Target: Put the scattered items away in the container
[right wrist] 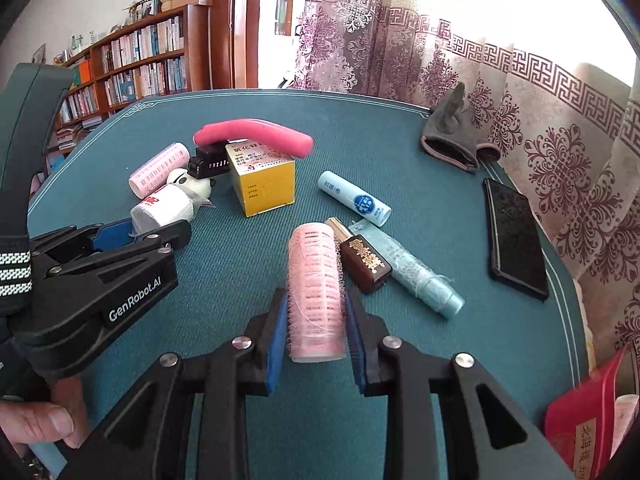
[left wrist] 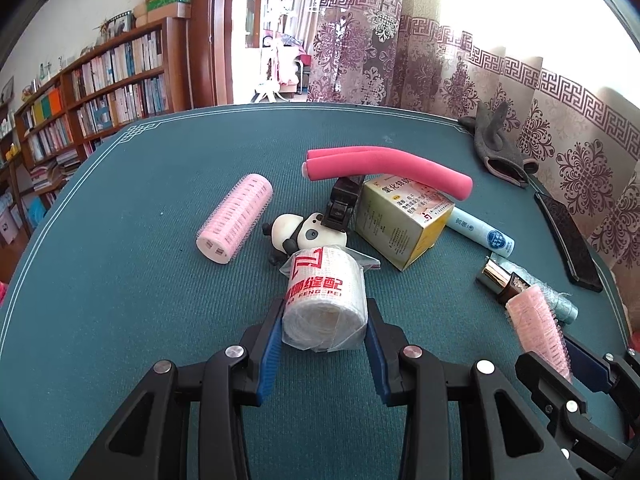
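Progress early: left hand-held gripper [left wrist: 325, 322] clamped on bandage roll [left wrist: 325, 304], right hand-held gripper [right wrist: 317, 322] clamped on pink curler [right wrist: 316, 292]. Remaining clutter across bench [right wrist: 400, 140]; container not identifiable.

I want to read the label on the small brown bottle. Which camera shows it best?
The right wrist view: the brown bottle lies near the middle, whole, gold lettering facing up. In the left wrist view the bottle sits far right, its lower part hidden behind the pink roller, and the lettering is too small to read.
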Action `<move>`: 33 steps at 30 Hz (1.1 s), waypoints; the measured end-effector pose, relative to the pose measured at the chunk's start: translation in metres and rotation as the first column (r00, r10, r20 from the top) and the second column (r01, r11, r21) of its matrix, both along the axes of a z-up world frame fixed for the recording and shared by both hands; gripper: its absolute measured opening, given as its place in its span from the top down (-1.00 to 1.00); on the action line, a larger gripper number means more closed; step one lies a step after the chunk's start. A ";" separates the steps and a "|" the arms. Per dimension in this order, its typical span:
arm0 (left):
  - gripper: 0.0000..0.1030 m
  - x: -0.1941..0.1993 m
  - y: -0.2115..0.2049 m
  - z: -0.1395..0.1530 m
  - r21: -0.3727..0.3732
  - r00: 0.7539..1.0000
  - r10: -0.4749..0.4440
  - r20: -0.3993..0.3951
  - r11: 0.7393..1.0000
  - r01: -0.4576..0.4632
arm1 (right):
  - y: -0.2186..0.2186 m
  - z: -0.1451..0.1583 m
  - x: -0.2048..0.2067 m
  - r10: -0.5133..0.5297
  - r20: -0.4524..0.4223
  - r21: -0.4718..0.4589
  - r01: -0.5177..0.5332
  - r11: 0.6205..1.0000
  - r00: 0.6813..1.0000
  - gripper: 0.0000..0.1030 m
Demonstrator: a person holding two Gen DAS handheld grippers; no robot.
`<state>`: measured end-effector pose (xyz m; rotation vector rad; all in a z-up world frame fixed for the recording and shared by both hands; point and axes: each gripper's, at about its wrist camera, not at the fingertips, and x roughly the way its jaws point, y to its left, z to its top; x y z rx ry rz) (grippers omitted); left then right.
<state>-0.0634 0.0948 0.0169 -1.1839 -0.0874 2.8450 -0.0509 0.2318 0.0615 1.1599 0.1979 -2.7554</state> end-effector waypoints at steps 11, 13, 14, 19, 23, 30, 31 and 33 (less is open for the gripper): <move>0.23 0.024 0.023 0.013 -0.010 0.995 -0.088 -0.041 0.996 0.087 | 0.046 0.011 0.048 -0.123 0.007 -0.077 0.123 0.989 0.992 0.41; 0.23 0.030 0.030 0.014 -0.016 0.992 -0.113 -0.048 0.994 0.112 | 0.054 0.015 0.057 -0.147 -0.001 -0.084 0.146 0.986 0.989 0.41; 0.23 0.033 0.034 0.015 -0.021 0.991 -0.127 -0.051 0.992 0.126 | 0.059 0.017 0.062 -0.157 -0.006 -0.084 0.156 0.984 0.988 0.41; 0.23 0.048 0.052 0.020 -0.040 0.977 -0.200 -0.067 0.979 0.198 | 0.082 0.035 0.090 -0.215 -0.054 -0.090 0.210 0.974 0.975 0.41; 0.23 0.053 0.059 0.021 -0.045 0.972 -0.225 -0.064 0.974 0.222 | 0.106 0.052 0.115 -0.278 -0.104 -0.104 0.267 0.958 0.955 0.41; 0.23 0.065 0.068 0.023 -0.048 0.963 -0.263 -0.054 0.964 0.261 | 0.165 0.064 0.153 -0.434 -0.128 -0.150 0.415 0.897 0.892 0.40; 0.23 0.067 0.069 0.024 -0.045 0.961 -0.273 -0.053 0.962 0.271 | 0.174 0.064 0.160 -0.459 -0.129 -0.159 0.438 0.885 0.879 0.40; 0.23 0.072 0.072 0.028 -0.040 0.956 -0.290 -0.056 0.957 0.288 | 0.191 0.067 0.171 -0.498 -0.134 -0.173 0.475 0.863 0.857 0.40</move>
